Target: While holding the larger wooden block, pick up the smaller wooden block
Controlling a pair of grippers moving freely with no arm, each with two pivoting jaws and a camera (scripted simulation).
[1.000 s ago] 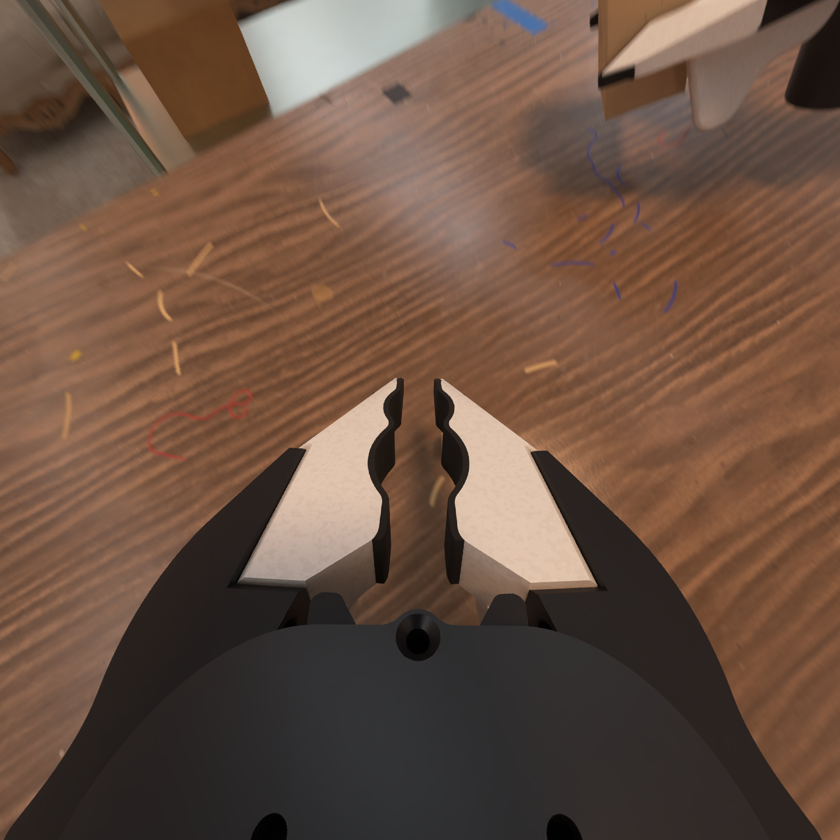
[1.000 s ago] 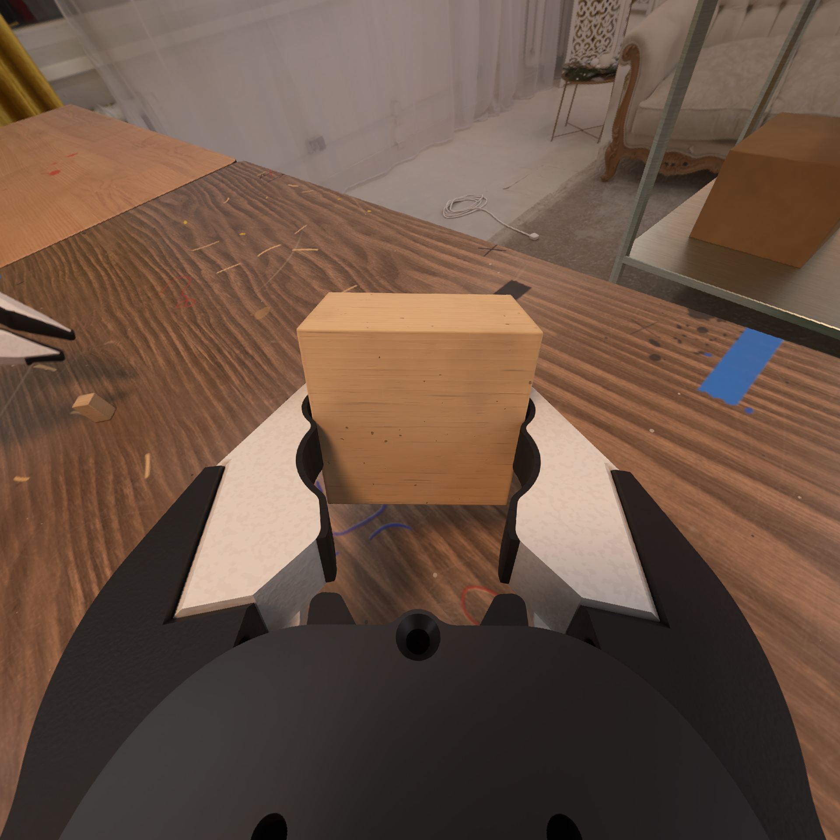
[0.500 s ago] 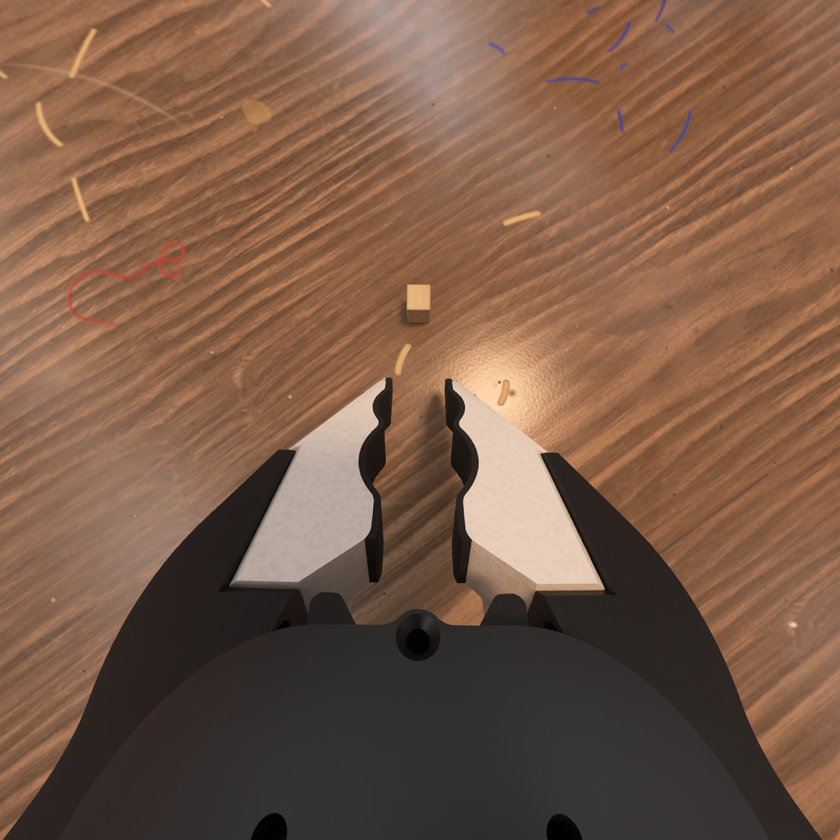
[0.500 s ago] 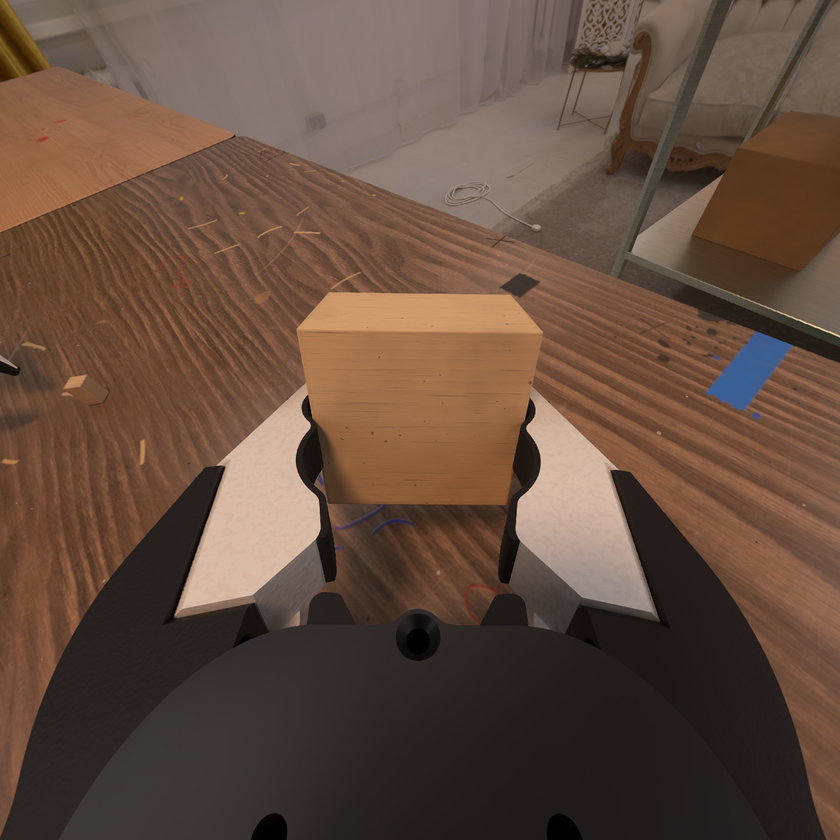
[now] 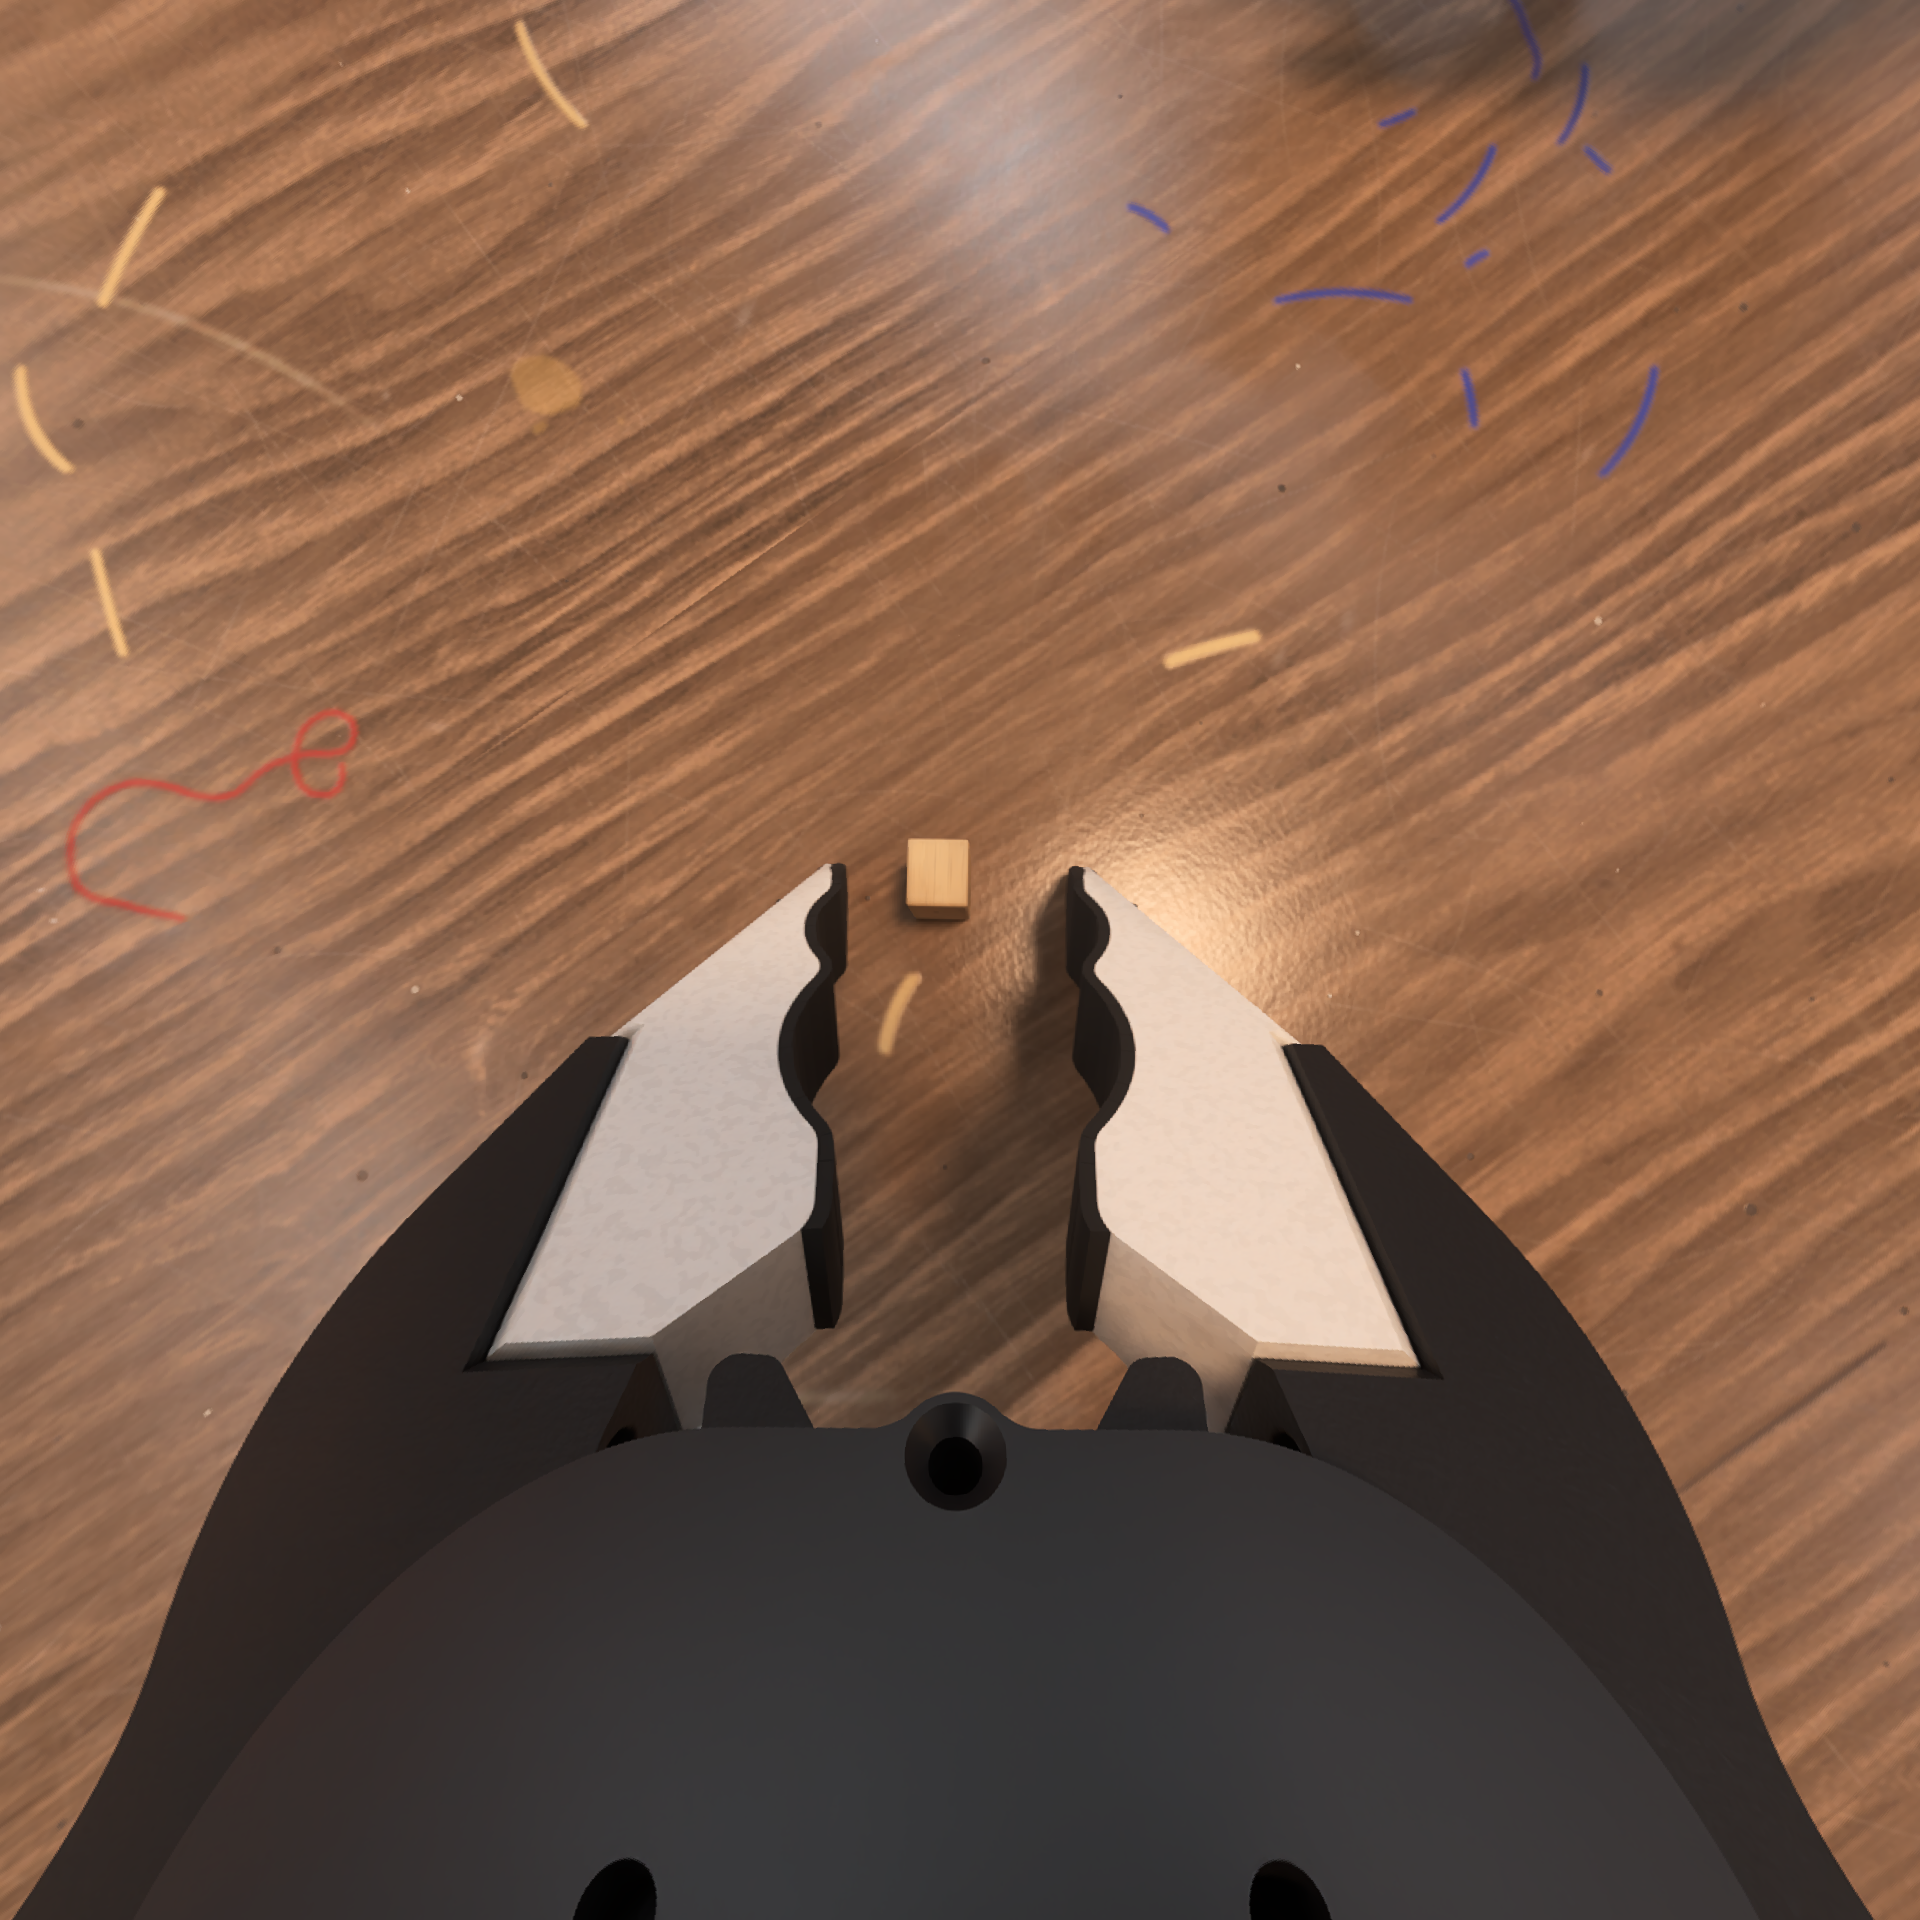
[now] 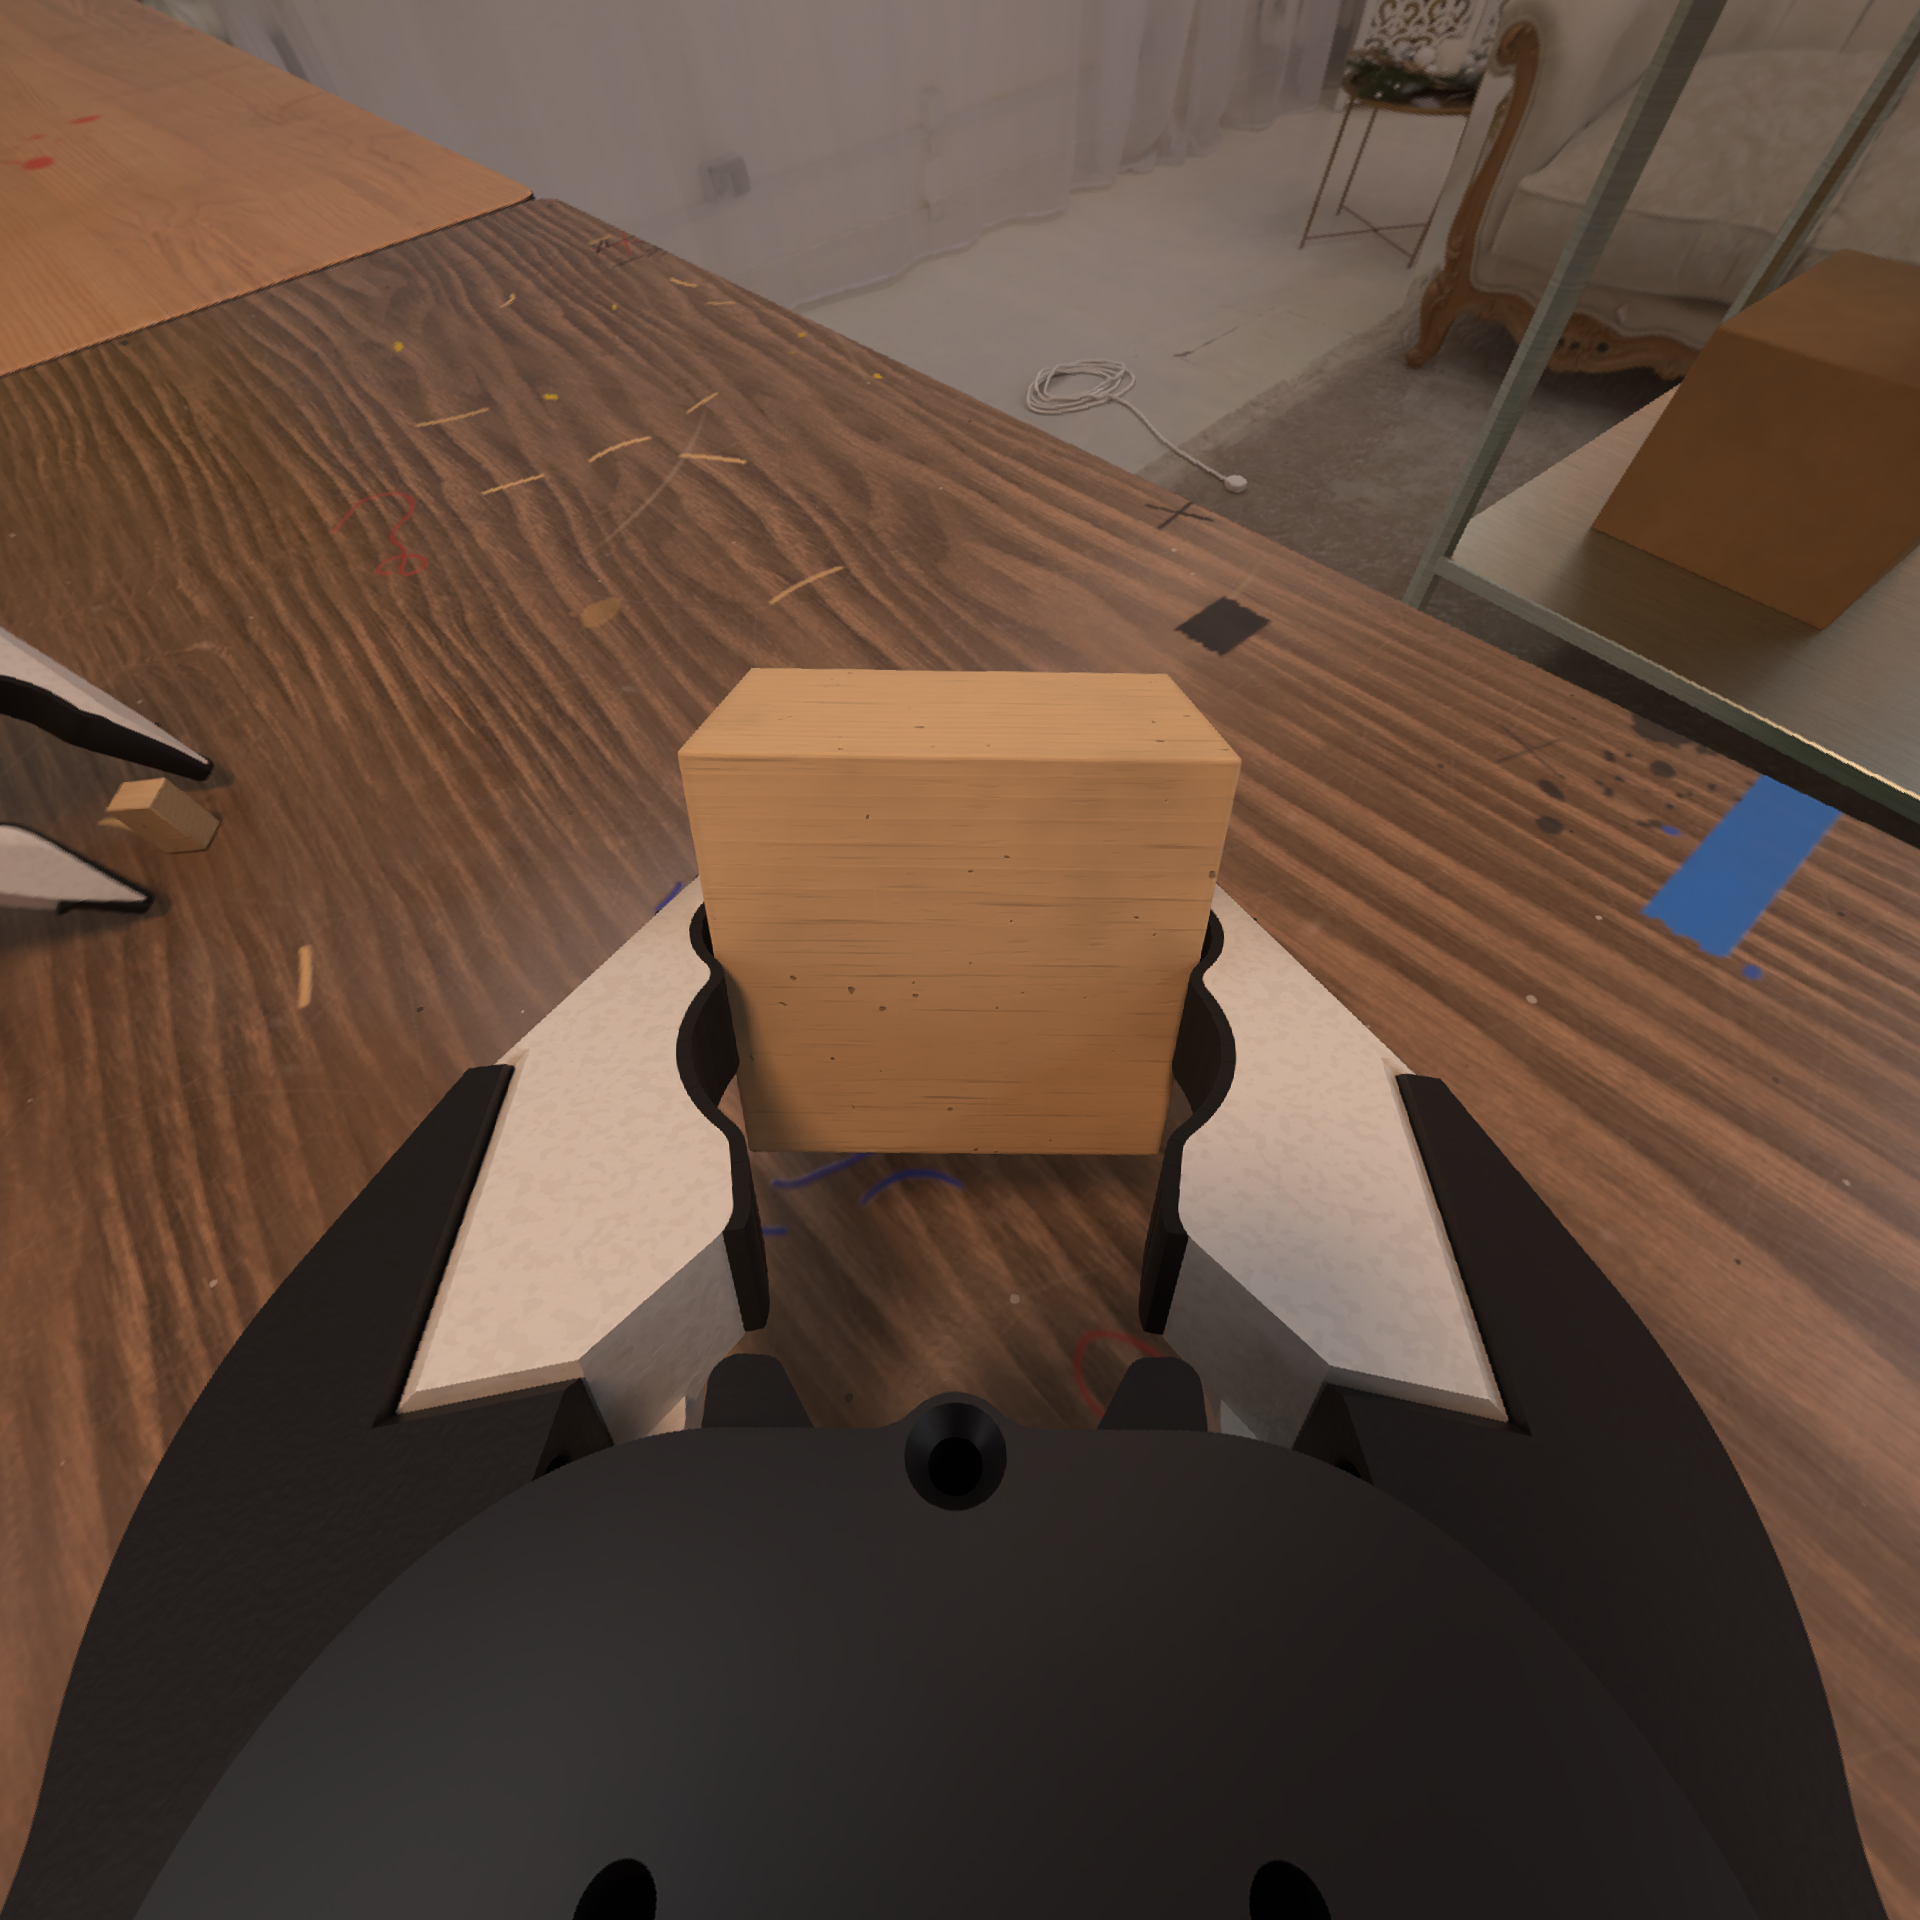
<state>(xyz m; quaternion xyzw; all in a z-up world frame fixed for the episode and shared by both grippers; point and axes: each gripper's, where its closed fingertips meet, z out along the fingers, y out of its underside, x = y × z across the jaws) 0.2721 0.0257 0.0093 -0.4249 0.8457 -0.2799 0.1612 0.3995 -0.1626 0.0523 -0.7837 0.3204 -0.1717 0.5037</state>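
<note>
**Entry: smaller block lying at the mouth of the left gripper**

Key relation. We record the smaller wooden block (image 5: 937, 879) resting on the dark wooden table (image 5: 1455, 935), straight ahead of the left gripper (image 5: 954, 883), level with its fingertips and slightly toward the left fingertip (image 5: 821, 904). It touches neither tip. We cannot tell from the left wrist view how far above the table the tips hang. The block is near cubic, so we list no long axis; its faces sit roughly square to the fingers. We judge that the coming move needs a short advance or descent with a small sideways correction before closing.

Gripper states. Left gripper: fingers spread, nothing held. Right gripper (image 6: 956, 935): clamped on the larger wooden block (image 6: 956, 914), which sits upright between its fingers, clear of the table.

Nearer hand. In the right wrist view the smaller block (image 6: 161, 816) shows far to the left, between the two tips of the left gripper (image 6: 156, 831), well apart from the right one. We count the left as much the nearer.

Count:
- wooden blocks, two: one larger, one smaller
- grippers, two
- blue tape strip (image 6: 1740, 878), one
- black tape patch (image 6: 1221, 627), one
- red thread (image 5: 197, 810), one in the left wrist view
- cardboard box (image 6: 1787, 436) on a side shelf, one
</note>
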